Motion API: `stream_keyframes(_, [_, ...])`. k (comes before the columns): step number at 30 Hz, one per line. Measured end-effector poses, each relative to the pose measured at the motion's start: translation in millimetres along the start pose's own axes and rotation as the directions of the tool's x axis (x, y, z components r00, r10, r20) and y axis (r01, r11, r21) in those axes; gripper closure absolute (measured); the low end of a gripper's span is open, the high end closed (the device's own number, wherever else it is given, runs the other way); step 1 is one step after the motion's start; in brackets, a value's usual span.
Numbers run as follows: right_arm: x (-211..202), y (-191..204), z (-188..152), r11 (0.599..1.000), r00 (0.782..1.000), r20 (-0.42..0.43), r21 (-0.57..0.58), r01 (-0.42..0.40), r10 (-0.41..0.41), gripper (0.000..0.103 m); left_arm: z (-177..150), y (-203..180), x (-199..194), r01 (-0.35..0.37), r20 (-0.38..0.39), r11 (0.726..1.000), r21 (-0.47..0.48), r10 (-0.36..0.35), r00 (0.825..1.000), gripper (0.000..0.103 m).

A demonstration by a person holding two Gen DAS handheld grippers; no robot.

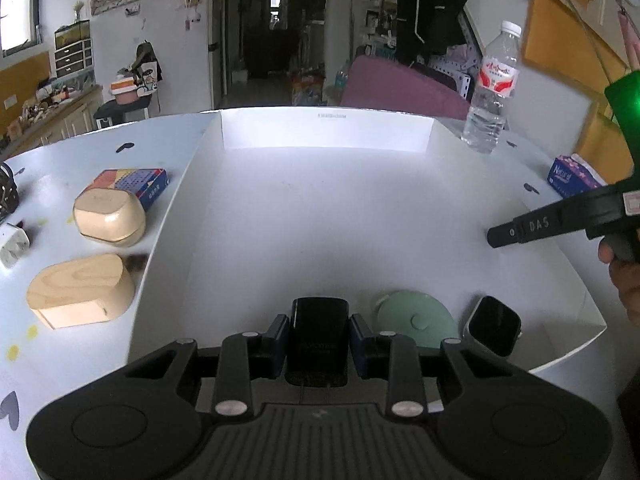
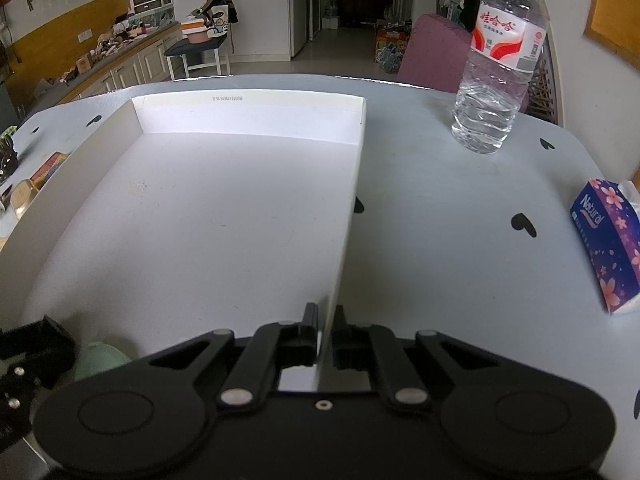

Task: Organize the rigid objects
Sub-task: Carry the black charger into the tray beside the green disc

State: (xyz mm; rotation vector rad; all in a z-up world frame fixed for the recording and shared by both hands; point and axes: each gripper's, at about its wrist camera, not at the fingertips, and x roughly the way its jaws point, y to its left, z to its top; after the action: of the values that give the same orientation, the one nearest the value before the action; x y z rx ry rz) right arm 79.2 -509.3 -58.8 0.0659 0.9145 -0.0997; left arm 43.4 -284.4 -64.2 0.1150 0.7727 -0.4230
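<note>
The white tray [image 1: 320, 216] sits open on the pale table [image 2: 460, 200], and at its near end lie two things: a round pale-green disc [image 1: 416, 320] and, just beside it at about three o'clock, a dark-faced square gadget [image 1: 494, 330] leaning near the corner. The left gripper [image 1: 319, 338] hangs over that same near end, its jaws clamped on a black block [image 1: 319, 332] (whether the block touches the tray floor I cannot tell), with the green disc just off at its two o'clock. The right gripper [image 2: 326, 332] is pinched together on the tray's right-hand wall, one finger inside and one outside, and a person's hand [image 1: 628, 280] shows behind it. The rest of the tray floor is bare white. Outside the tray, round at nine o'clock from the left claw, two rounded wooden blocks [image 1: 80, 288] lie one behind the other, with one small coloured box [image 1: 134, 184] touching the farther one at about eleven o'clock, and one white plug [image 1: 12, 244] near the table's edge. Off at two o'clock lies one blue tissue pack [image 2: 608, 244], and farther back one clear water bottle [image 2: 496, 64] stands upright.
</note>
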Motion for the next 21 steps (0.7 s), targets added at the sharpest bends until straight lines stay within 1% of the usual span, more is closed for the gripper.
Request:
stream_keyframes(4, [0.1,0.3,-0.1,1.000,1.000,0.000,-0.001,0.000,0.000,0.096,0.7,-2.0,0.3,-0.011,0.001,1.000,0.003,0.011,1.000,0.069])
stream_keyframes(13, [0.2,0.5,-0.2,1.000,1.000,0.000,-0.001,0.000,0.000,0.096,2.3,-1.6,0.2,-0.003,0.005,1.000,-0.014,0.003,1.000,0.067])
stream_keyframes(15, [0.1,0.6,0.1,1.000,1.000,0.000,-0.001,0.000,0.000,0.096,2.9,-1.0,-4.4,-0.005,0.020,1.000,-0.017,0.006,1.000,0.060])
stream_keyframes(16, [0.1,0.7,0.1,1.000,1.000,0.000,-0.001,0.000,0.000,0.096,3.3,-0.9,-7.6,-0.009,0.029,1.000,-0.018,0.010,1.000,0.053])
stream_keyframes(17, [0.2,0.5,-0.2,1.000,1.000,0.000,-0.001,0.000,0.000,0.096,3.7,-1.1,-11.3,-0.012,0.039,1.000,-0.019,0.013,0.999,0.049])
stream_keyframes(18, [0.1,0.6,-0.1,1.000,1.000,0.000,-0.001,0.000,0.000,0.096,3.7,-1.8,-15.1,-0.010,0.046,1.000,-0.017,0.011,0.999,0.047])
stream_keyframes(21, [0.1,0.7,-0.1,1.000,1.000,0.000,-0.001,0.000,0.000,0.096,2.8,-5.7,-27.0,0.004,0.063,1.000,-0.002,-0.004,0.998,0.036])
